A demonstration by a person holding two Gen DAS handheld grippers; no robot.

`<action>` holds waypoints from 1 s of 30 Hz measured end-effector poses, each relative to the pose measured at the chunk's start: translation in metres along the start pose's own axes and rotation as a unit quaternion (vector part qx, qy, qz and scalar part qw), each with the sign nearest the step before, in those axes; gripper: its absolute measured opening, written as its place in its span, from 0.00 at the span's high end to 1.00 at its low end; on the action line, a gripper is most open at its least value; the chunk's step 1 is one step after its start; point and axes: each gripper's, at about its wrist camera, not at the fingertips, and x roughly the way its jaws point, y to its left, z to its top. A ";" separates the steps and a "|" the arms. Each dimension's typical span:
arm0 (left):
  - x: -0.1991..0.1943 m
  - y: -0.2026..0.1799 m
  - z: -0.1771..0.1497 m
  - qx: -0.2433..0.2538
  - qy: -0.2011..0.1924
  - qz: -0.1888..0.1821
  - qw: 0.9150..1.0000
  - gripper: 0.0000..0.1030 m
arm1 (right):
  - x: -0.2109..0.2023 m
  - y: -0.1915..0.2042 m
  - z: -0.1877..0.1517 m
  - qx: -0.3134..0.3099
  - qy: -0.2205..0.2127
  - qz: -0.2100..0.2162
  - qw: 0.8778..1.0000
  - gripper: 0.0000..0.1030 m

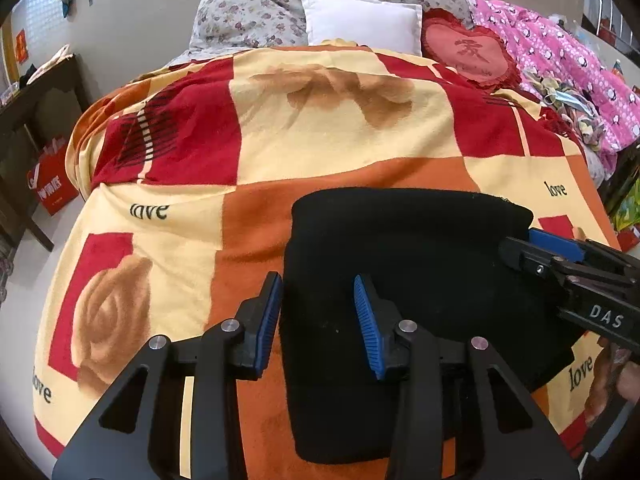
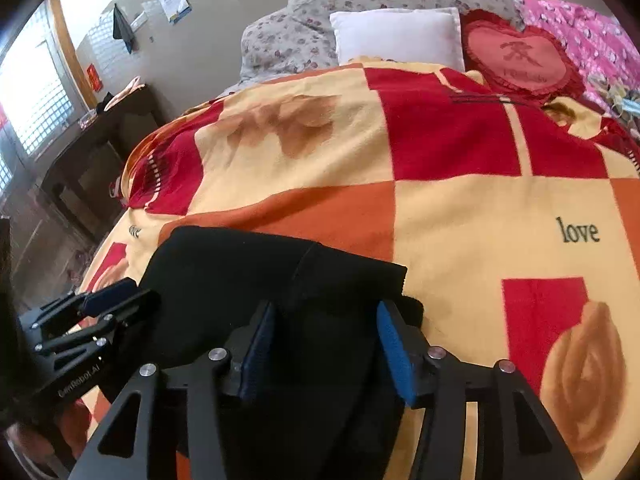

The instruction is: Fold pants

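Black pants lie folded into a compact stack on the patterned blanket on the bed. My left gripper is open, its blue pads straddling the stack's left edge, holding nothing. My right gripper is open over the stack's right part, with nothing clamped between the pads. The right gripper also shows in the left wrist view at the stack's right edge. The left gripper shows in the right wrist view at the stack's left edge.
A white pillow, a red heart cushion and a flowered quilt lie at the head of the bed. A pink quilt lies on the right. A dark desk and a red bag stand left of the bed.
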 end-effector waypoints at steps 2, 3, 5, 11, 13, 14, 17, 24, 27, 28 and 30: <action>-0.002 0.001 0.000 0.000 0.002 -0.001 1.000 0.61 | -0.010 -0.004 -0.003 0.008 -0.001 0.011 1.000 0.50; -0.003 0.003 0.000 -0.004 0.006 -0.007 1.000 0.61 | -0.014 -0.006 -0.005 0.012 -0.002 0.012 1.000 0.50; -0.008 0.013 -0.001 -0.022 0.015 -0.040 0.999 0.59 | -0.027 -0.010 -0.014 0.019 -0.007 0.013 1.000 0.48; -0.009 0.041 -0.011 -0.078 0.030 -0.111 0.990 0.31 | -0.026 -0.029 -0.038 0.058 0.014 0.059 0.996 0.36; -0.001 0.044 -0.013 -0.088 0.044 -0.116 0.988 0.31 | -0.019 -0.034 -0.038 0.080 0.011 0.086 0.993 0.33; 0.002 0.043 -0.014 -0.092 0.050 -0.121 0.987 0.31 | -0.013 -0.036 -0.037 0.088 0.010 0.095 0.991 0.32; 0.009 0.041 -0.016 -0.111 0.047 -0.144 0.982 0.28 | -0.007 -0.044 -0.038 0.120 0.008 0.118 0.986 0.31; 0.015 0.032 -0.006 -0.106 0.064 -0.192 0.974 0.31 | -0.009 -0.024 -0.029 0.085 -0.010 0.117 0.989 0.48; -0.006 0.031 0.006 -0.071 0.032 -0.165 0.983 0.33 | -0.028 -0.009 -0.009 0.057 -0.048 0.130 0.989 0.54; -0.009 0.032 0.011 -0.064 0.024 -0.158 0.985 0.33 | -0.030 -0.004 0.000 0.048 -0.051 0.136 0.988 0.54; -0.011 0.037 0.021 -0.064 0.012 -0.150 0.986 0.33 | -0.026 0.007 0.019 0.032 -0.052 0.124 0.990 0.54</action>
